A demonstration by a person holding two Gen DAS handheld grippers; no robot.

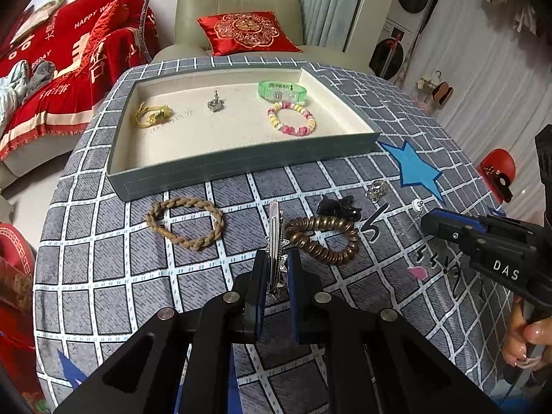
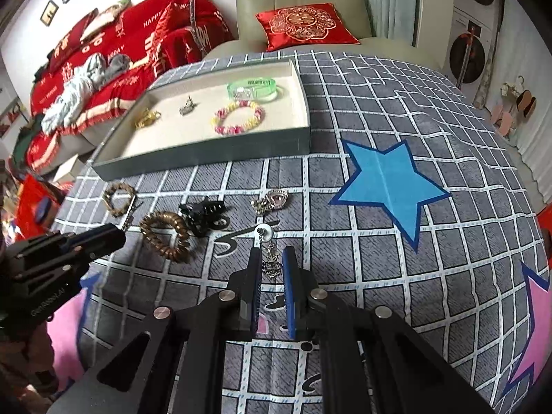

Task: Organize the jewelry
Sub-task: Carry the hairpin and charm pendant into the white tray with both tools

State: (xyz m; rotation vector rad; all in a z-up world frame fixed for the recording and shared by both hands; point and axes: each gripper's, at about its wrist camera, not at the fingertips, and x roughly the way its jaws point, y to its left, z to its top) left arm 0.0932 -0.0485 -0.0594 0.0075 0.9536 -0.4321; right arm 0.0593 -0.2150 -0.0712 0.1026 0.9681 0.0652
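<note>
While both pieces are gripped on the cloth just short of the tray point(image 1: 241, 162), the silver hair clip point(image 1: 274, 241) is clamped lengthwise in the left gripper point(image 1: 276, 269), its long axis pointed at the tray's near wall. The dangling earring point(image 2: 270, 258) is pinched by the right gripper point(image 2: 270, 265), farther from the tray.

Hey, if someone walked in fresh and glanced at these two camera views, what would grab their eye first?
Probably the grey tray at the table's far side, holding the pink and yellow bead bracelet and green wristband. Next, the left claw shut on a silver hair clip and the right claw shut on a dangling earring. A bright blue star marks the checked cloth to the right.
</note>
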